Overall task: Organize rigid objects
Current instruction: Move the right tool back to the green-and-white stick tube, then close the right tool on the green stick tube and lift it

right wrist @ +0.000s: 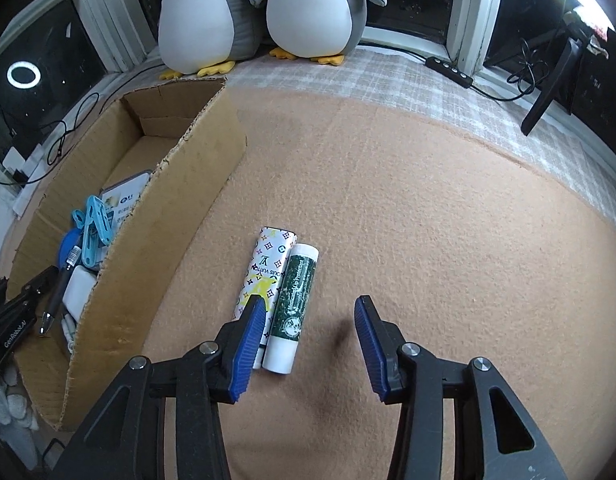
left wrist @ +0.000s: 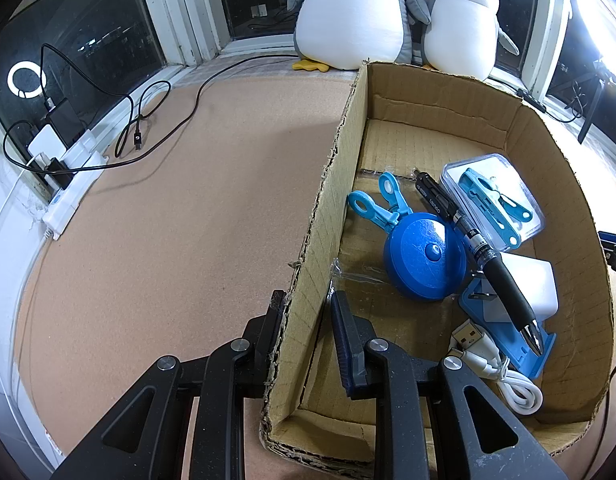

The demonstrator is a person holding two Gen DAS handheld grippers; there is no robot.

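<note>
Black linkages, silver screws, blue-padded jaws

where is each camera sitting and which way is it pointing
Left wrist: rides the left gripper, looking forward over the cardboard box; its fingers straddle the box's near wall.
Right wrist: rides the right gripper, looking down and forward at the tan mat, open fingers above a green tube and patterned case.
Shared: the box, two plush penguins, black pen, and window behind.
</note>
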